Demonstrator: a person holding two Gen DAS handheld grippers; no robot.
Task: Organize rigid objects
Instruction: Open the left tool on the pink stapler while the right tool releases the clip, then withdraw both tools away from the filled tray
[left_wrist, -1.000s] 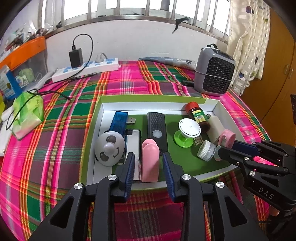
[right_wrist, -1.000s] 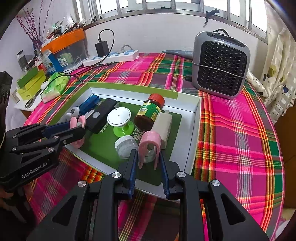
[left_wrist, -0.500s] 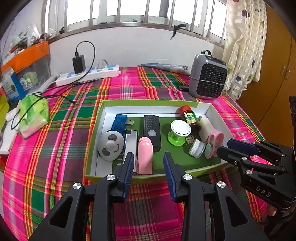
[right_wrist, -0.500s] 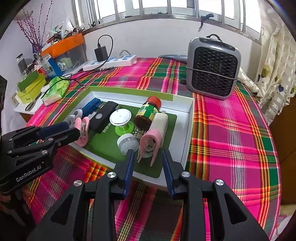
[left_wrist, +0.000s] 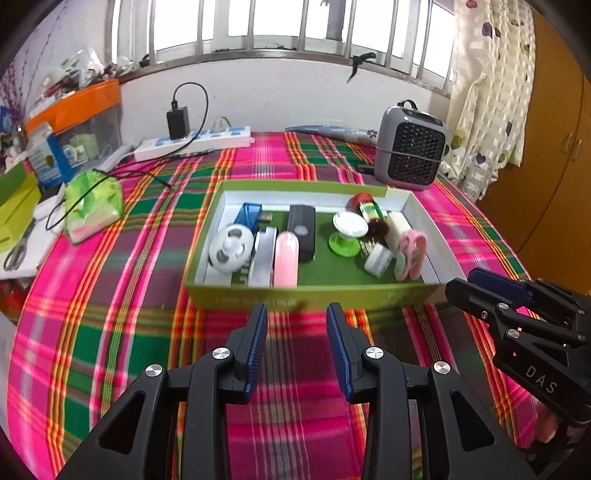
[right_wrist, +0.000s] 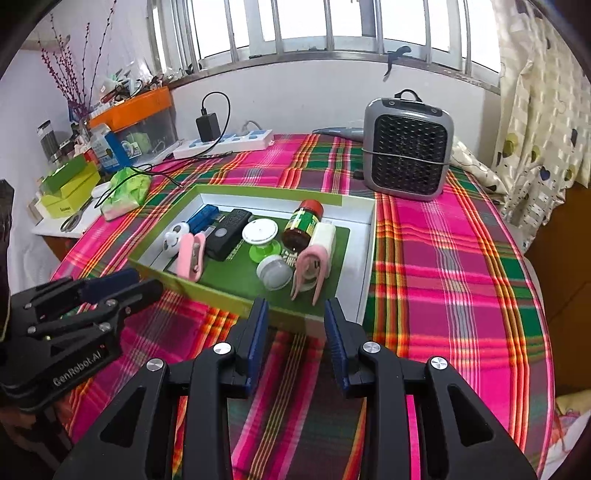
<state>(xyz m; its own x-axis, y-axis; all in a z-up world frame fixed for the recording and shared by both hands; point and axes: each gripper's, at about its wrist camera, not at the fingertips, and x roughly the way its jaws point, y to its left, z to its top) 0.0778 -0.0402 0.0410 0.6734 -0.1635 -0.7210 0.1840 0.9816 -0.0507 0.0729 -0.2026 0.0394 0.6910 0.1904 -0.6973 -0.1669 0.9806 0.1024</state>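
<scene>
A green-walled box on the plaid cloth holds several small objects: a pink case, a black remote, a white-and-green knob, a brown jar with a red cap, a pink clip and a white round fan. My left gripper is open and empty, in front of the box's near wall. My right gripper is open and empty, at the box's near right corner; it also shows in the left wrist view.
A grey heater stands behind the box to the right. A white power strip with a black charger lies at the back. A green bag, boxes and scissors sit at the left edge. Curtains hang at the right.
Both grippers have pulled back out of the box and towards me. The pink case and the pink clip stay lying in the box, free of the fingers.
</scene>
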